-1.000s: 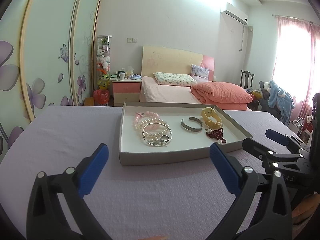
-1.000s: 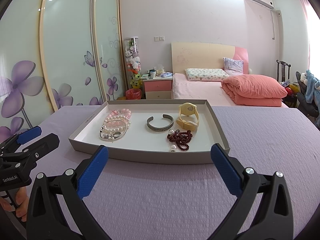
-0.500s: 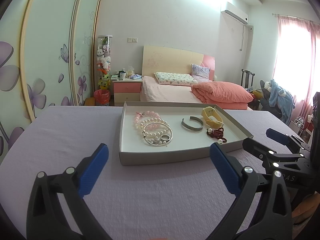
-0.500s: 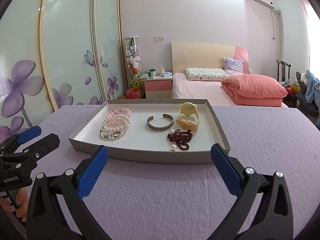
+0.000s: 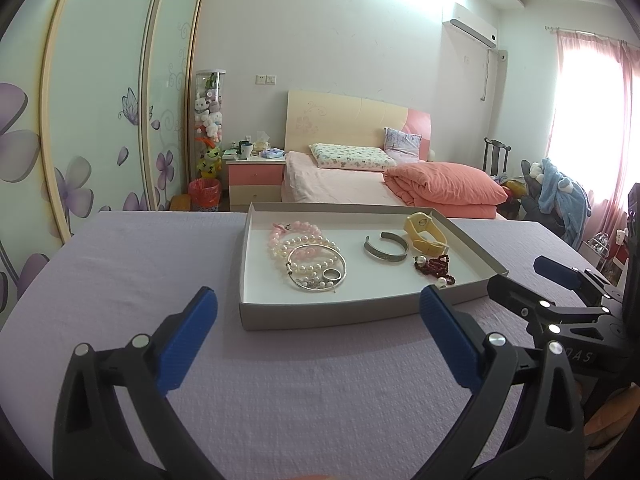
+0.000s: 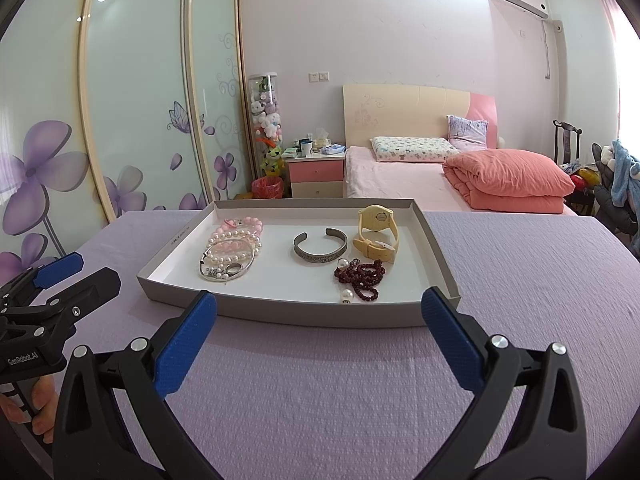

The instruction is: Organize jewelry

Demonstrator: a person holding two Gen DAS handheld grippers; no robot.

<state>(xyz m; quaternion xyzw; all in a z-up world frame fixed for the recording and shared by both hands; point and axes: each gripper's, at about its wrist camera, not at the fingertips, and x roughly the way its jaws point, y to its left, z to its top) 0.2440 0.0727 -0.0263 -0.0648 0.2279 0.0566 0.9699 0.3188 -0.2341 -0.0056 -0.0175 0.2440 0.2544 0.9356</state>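
Lying beyond each gaping hand-held gripper (image 5: 318, 318) (image 6: 319, 314), tray (image 6: 304, 312) holds jewelry (image 6: 230, 250).

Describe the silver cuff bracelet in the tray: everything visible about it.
The silver cuff bracelet is an open C-shaped band of grey, dull metal with faint engraved patterning on its outer face. It lies flat on the white floor of the tray, near the middle, its gap facing the far wall. It sits apart from the yellow watch and the dark red beads, touching neither. No gripper touches it.
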